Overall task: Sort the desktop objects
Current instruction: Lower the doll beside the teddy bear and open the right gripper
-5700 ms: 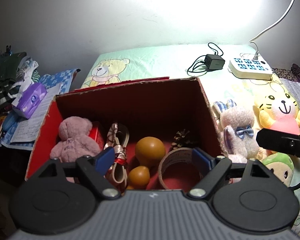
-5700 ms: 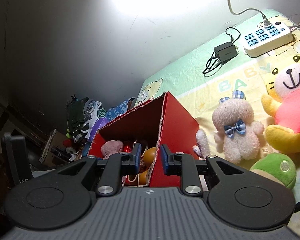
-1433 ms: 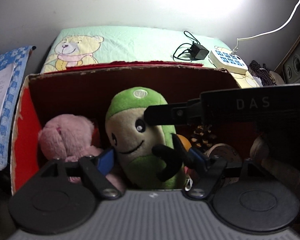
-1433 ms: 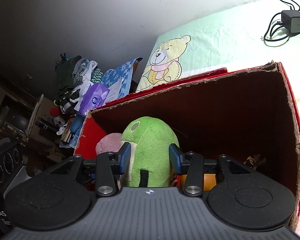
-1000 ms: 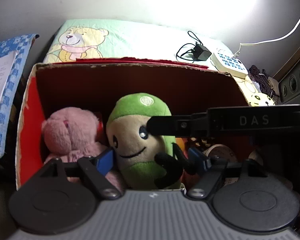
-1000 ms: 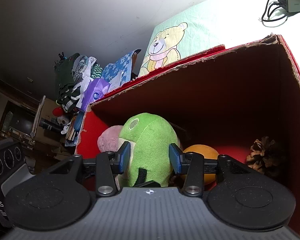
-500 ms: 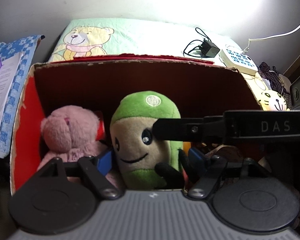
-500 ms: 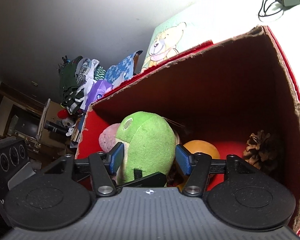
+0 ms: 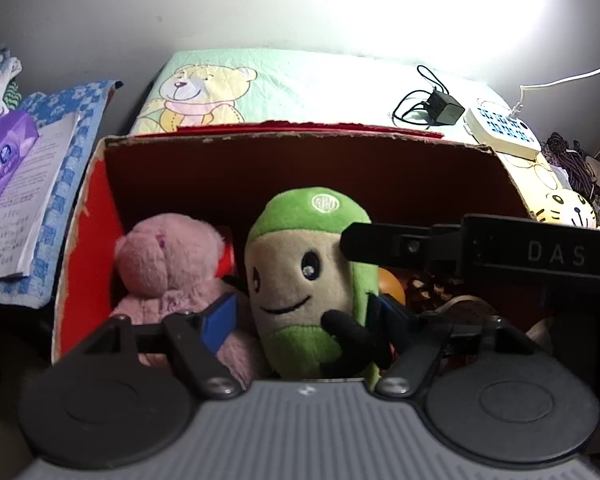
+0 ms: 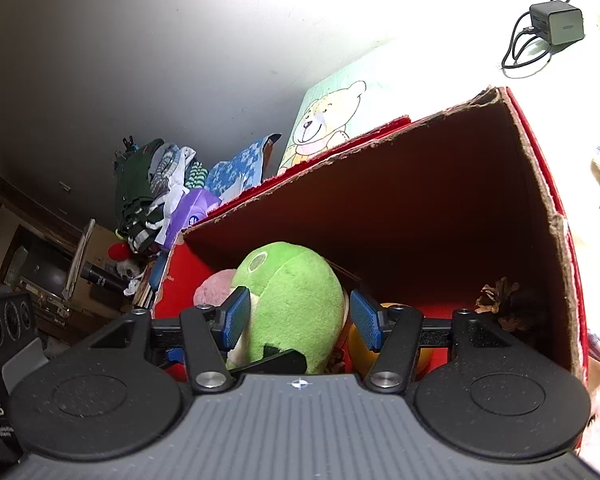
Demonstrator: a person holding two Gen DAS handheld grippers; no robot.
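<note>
Right wrist view: green plush toy (image 10: 296,304) stands inside the red box (image 10: 540,184).
Right gripper (image 10: 300,318) released, pads apart from it; left gripper (image 9: 306,320) also spread wide.

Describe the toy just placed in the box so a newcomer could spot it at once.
Look inside the red cardboard box. Near its middle, right of the pink teddy bear, stands the green plush toy. Only it has a green cap with a round badge, a beige smiling face and black arms.
</note>
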